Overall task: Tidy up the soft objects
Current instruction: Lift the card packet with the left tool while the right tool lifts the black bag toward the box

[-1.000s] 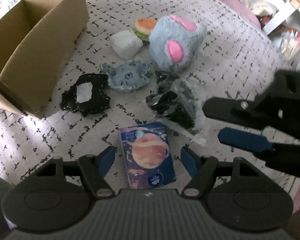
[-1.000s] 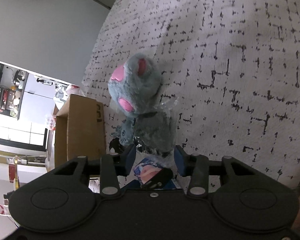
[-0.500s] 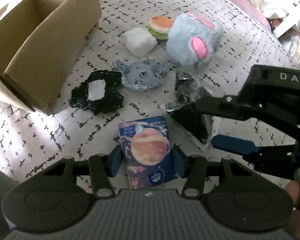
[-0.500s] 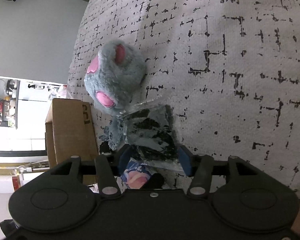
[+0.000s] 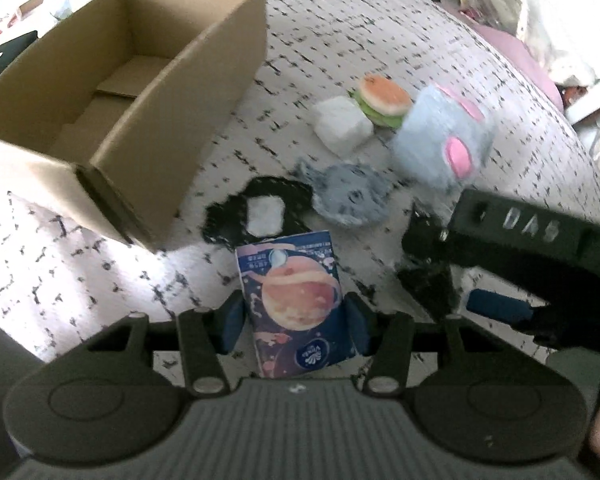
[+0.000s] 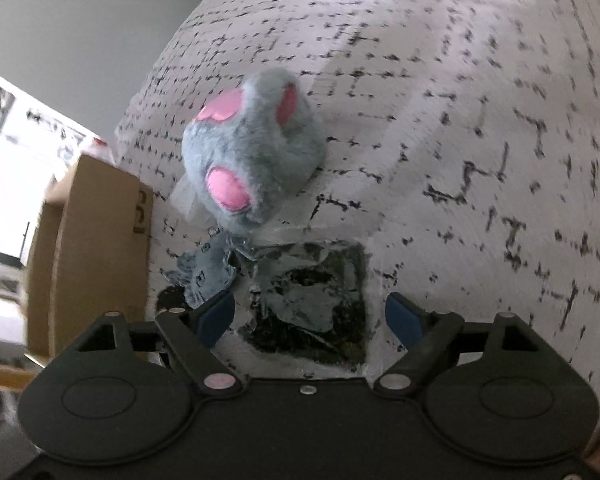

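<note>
1. The cardboard box [image 5: 148,92] on the bed [image 5: 340,24] holds nothing, so the sorting has barely begun.
2. The left claw [image 5: 294,320] is closed on the planet-print tissue pack [image 5: 296,300], held near the box.
3. The right claw [image 6: 310,316] is opening, its pads clear of the black item in a clear bag [image 6: 312,300] lying between them.
4. Left on the bed: grey plush [image 5: 440,144], burger toy [image 5: 384,100], white block [image 5: 342,124], blue-grey pouch [image 5: 348,196], black pouch [image 5: 260,212].

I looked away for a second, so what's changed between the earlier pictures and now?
The left hand-held gripper closed on the planet-print tissue pack. The right hand-held gripper has spread its pads and is opening around the clear bag of dark stuff, not pressing it. The grey plush, cardboard box and other toys stayed put.
</note>
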The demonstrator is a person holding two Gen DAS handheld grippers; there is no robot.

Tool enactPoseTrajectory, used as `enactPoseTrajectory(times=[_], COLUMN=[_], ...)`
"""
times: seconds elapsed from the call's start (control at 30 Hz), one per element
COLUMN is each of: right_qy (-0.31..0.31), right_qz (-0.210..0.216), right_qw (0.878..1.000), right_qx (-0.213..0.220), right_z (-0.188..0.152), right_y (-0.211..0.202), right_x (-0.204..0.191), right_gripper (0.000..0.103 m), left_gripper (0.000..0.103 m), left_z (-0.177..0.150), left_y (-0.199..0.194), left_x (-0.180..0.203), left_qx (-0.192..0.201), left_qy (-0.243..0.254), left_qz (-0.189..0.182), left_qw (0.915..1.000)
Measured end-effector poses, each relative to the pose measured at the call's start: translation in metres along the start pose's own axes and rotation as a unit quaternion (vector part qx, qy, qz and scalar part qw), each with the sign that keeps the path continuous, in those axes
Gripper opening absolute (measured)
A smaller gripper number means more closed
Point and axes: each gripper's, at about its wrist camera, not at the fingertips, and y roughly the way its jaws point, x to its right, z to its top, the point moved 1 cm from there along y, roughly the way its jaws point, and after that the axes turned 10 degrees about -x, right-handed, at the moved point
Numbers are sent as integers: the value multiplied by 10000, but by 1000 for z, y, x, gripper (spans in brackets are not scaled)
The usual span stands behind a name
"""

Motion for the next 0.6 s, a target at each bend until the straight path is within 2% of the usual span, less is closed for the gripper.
enactPoseTrajectory(times=[0.03,0.1,0.17,0.27,0.4,0.6], right_qy=[-55,-252,-484,-576,-449,-431], right_qz=[-80,-271,-345,-336,-376,-196], right_qw=[10000,9993,9982,9977,9977,9967], right_qx=[14,80,86,116,338,665], right_z=[-1,-3,-4,-10,-16,-19], right_y=[1,1,0,-6,-22,-42], right_x=[-2,-8,-11,-12,-10,-15], right_gripper=[82,74,50,39,36,36], left_gripper=[52,52,52,52,52,52], left_z=[1,2,3,4,6,10], left_y=[-1,-3,-4,-9,-22,-50], left_x=[-1,-5,-8,-9,-9,-11], left_qx=[34,67,57,70,124,331], left_qy=[21,25,13,40,187,326], left_qz=[18,42,25,50,26,-99], left_qw=[10000,10000,10000,10000,9997,9989])
